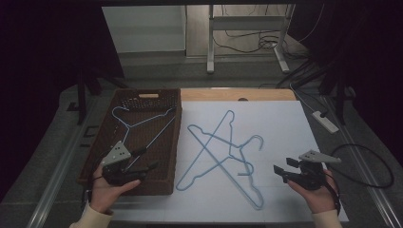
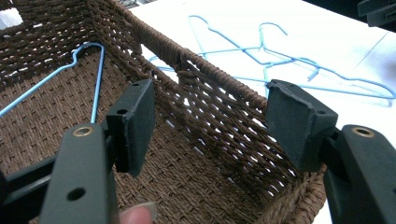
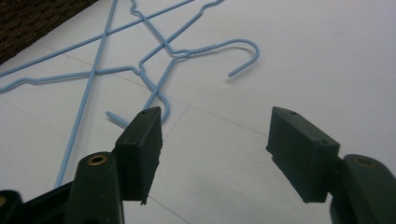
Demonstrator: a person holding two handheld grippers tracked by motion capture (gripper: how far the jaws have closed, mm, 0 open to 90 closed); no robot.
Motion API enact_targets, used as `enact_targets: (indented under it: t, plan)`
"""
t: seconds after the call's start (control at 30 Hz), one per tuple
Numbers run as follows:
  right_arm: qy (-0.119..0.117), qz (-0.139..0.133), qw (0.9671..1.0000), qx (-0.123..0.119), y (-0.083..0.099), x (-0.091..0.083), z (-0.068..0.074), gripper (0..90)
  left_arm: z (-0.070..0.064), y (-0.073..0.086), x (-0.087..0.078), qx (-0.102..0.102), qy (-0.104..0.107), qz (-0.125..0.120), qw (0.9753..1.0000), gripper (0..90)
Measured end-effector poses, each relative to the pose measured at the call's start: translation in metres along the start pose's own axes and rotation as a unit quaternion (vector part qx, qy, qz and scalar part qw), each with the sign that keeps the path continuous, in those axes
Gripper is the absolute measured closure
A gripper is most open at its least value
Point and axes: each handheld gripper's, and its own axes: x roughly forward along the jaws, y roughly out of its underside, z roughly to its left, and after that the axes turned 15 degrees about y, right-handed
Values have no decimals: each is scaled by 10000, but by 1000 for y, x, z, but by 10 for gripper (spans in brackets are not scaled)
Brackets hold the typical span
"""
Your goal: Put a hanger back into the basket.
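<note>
**Wire hangers awaiting transfer to the basket**

2 blue wire hangers (image 1: 223,152) lie crossed on the white counter (image 1: 285,123), just right of the woven basket (image 1: 102,142), which already holds 1 hanger (image 1: 142,124). Such wire is judged light, stiff yet springy, and slippery; the twisted neck (image 3: 187,52) below a hook offers the surest hold. The right tool (image 1: 281,169) hovers open, empty, near the hangers. The left tool (image 1: 142,161) hangs open, empty, over the basket. How the crossed wires interlock is hard to make out.
</note>
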Motion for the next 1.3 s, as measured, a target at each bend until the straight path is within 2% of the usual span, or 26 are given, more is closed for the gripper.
enact_targets:
  t: [0.07, 0.13, 0.27, 0.3, 0.47, 0.5, 0.6, 0.63, 0.73, 0.8, 0.9, 1.07, 1.23, 1.3]
  plan:
    - [-26, 79, 10000, 11, -5, 1, 4, 382, 0, 0, 0, 11, -16, -4, 10000, 342]
    - [-27, 305, 9995, -69, -14, 4, 15, 403, -1, -1, 0, 28, -20, -1, 10000, 341]
    - [-83, 708, 9969, -332, -29, 17, 41, 412, -2, 0, -2, 49, -14, -22, 10000, 340]
    - [-77, 861, 9952, -460, -36, 25, 52, 420, -1, 0, -2, 51, -3, -20, 10000, 339]
    - [-59, 1242, 9907, -552, -48, 42, 70, 459, -1, 1, -3, 51, 20, -22, 10000, 338]
    - [-59, 1242, 9907, -552, -48, 42, 70, 459, -1, 1, -3, 53, 27, -23, 10000, 338]
    - [-1, 1591, 9857, -563, -52, 57, 80, 496, -2, 1, -3, 62, 40, -27, 10000, 337]
    - [69, 1758, 9827, -573, -52, 63, 83, 511, -2, 1, -3, 65, 47, -28, 10000, 337]
    - [120, 1957, 9789, -576, -50, 73, 86, 520, -2, 1, -4, 71, 55, -30, 10000, 336]
    - [128, 1997, 9781, -574, -50, 76, 87, 528, -2, 1, -3, 74, 56, -25, 10000, 336]
    - [206, 2157, 9747, -556, -49, 83, 90, 565, -1, 2, -3, 69, 53, -13, 10000, 335]
    - [259, 2312, 9715, -451, -48, 89, 92, 613, -2, 2, -3, 90, 67, 2, 9999, 335]
    - [389, 2396, 9690, -470, -48, 95, 94, 659, -2, 1, -2, 124, 63, 23, 9999, 335]
    - [436, 2497, 9662, -477, -47, 98, 96, 690, -2, 1, -3, 127, 63, 14, 9999, 335]
